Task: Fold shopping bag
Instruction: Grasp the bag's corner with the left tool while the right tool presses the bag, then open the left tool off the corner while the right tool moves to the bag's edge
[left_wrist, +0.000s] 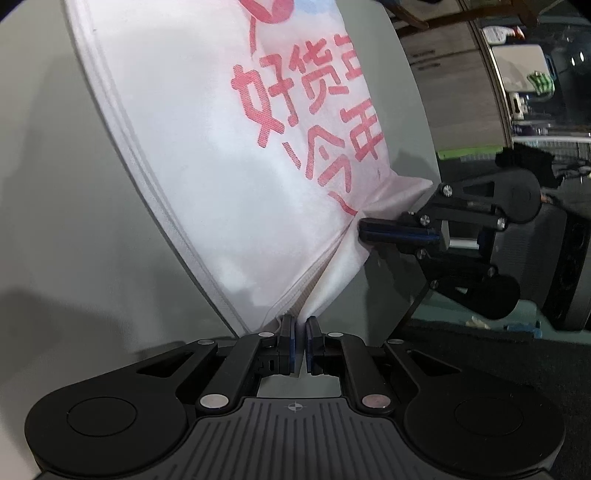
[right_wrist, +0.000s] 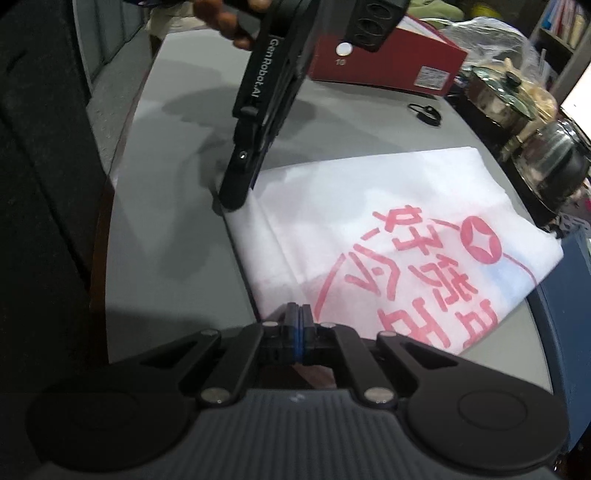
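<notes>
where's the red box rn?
In the right wrist view the red box sits at the table's far edge, upper middle, behind the left tool and beyond the white shopping bag.

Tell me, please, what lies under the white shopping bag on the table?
Only the grey table shows around the white shopping bag, which lies flat on it. Whatever sits beneath the fabric is covered, so I cannot tell.

Left gripper (left_wrist: 300, 323): angled downward, jaws nearly closed, pinching a fold of white cloth at the fingertips. Right gripper (right_wrist: 300, 308): pitched steeply downward, jaws pressed together on the cloth edge. Fingers (right_wrist: 221, 18) of one hand wrapped around the left gripper's handle.
</notes>
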